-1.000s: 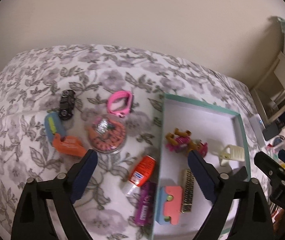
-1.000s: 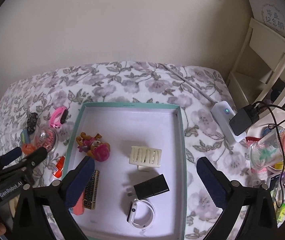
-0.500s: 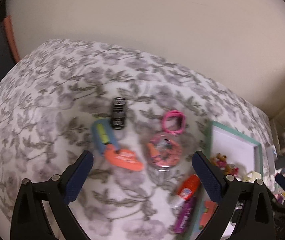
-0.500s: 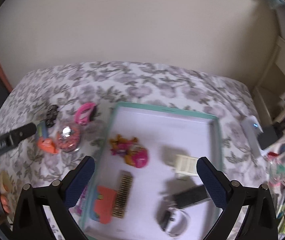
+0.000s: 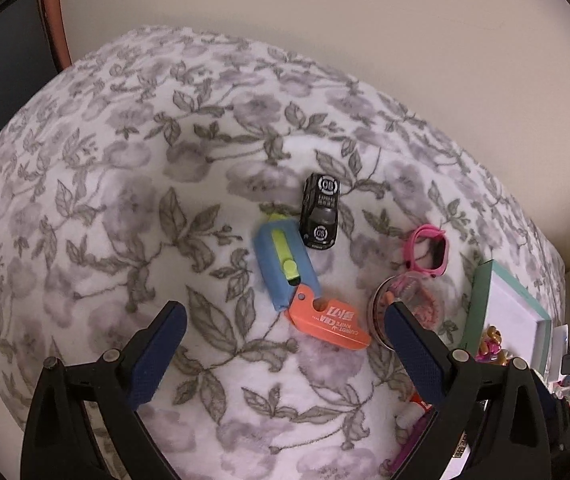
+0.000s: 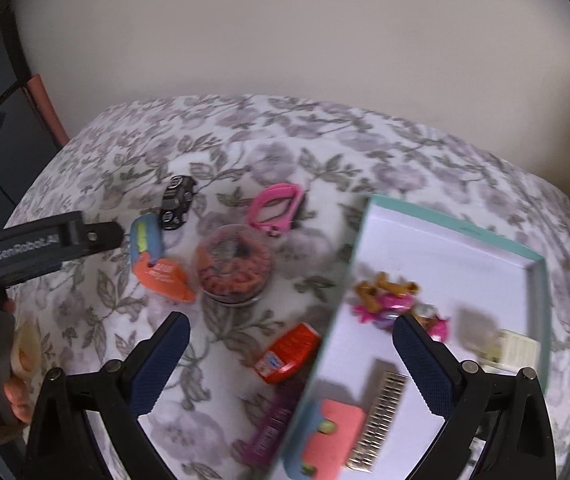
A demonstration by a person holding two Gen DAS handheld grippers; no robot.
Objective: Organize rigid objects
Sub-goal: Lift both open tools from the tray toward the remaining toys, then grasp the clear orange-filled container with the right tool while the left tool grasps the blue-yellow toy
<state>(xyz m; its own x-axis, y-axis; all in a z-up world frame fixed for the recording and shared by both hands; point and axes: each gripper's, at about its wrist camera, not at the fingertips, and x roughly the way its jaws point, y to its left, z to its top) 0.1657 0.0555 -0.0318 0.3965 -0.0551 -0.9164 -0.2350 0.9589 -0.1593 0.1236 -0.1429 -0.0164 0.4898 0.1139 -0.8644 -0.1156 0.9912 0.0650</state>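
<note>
Both claws have swung left, away from the box (image 6: 533,264). The left claw (image 5: 285,344) hangs wide open above the orange knife (image 5: 327,322), mid-frame. It should drop straight and pinch its long sides. The right claw (image 6: 291,360) gapes empty too. The purple tube (image 6: 271,426) is blurred, maybe a pen.

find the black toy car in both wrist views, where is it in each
Left wrist view: the black toy car sits just above centre, on the floral cloth, above the open left gripper.
Right wrist view: it lies upper left, far from the open right gripper.
Shared landmark: the blue and orange carrot knife right beside the car.
</note>
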